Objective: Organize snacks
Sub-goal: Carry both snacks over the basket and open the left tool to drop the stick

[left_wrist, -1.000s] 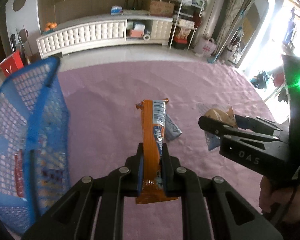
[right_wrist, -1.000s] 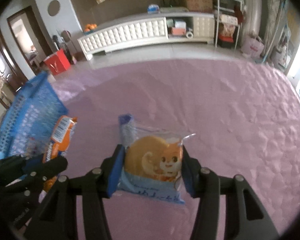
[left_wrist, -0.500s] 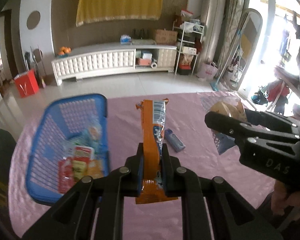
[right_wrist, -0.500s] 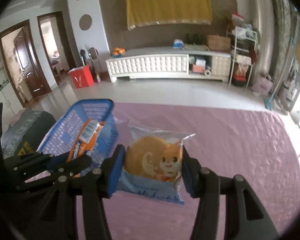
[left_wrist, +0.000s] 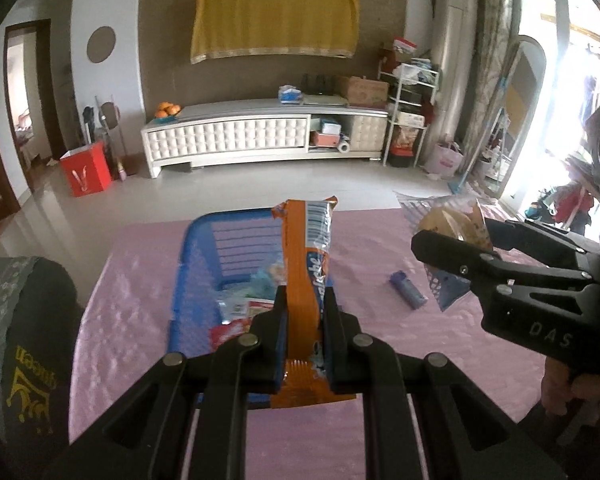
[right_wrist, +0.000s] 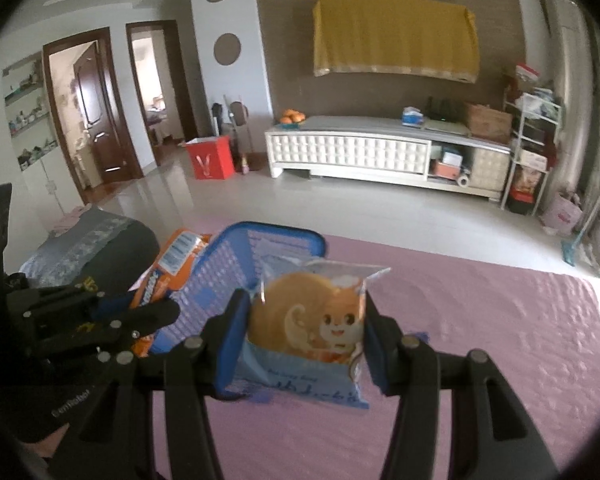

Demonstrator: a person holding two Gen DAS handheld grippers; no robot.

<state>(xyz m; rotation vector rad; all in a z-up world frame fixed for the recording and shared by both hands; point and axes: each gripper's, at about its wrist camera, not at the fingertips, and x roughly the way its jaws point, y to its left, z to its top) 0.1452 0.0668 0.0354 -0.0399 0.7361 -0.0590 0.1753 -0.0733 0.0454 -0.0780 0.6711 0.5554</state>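
My left gripper (left_wrist: 303, 334) has its fingers pinching an orange snack bar (left_wrist: 305, 264), which stands upright between them with its barcoded end at twelve o'clock; on my left wrist view the bar hangs over the blue basket (left_wrist: 180, 280), which sits on the pink-covered counter (left_wrist: 124, 292) and holds several packets (left_wrist: 240, 312) in its near half; a small blue packet (left_wrist: 408, 295) lies alone on the cover at about two o'clock from the basket, apart from it; my right gripper (right_wrist: 302, 338) has its fingers closed on a clear-and-blue bag holding a round cake (right_wrist: 306, 332) with a cartoon squirrel printed on it, held flat-on to the camera; on my right wrist view the basket (right_wrist: 236, 276) shows at eleven o'clock just behind the bag, and the left gripper (right_wrist: 140, 316) with the orange bar (right_wrist: 168, 268) comes in at nine o'clock; on my left wrist view the right gripper (left_wrist: 456, 248) sits at three o'clock with the cake bag (left_wrist: 448, 224) at its tips; a dark cushion (left_wrist: 24, 344) lies at the counter's edge at eight o'clock.
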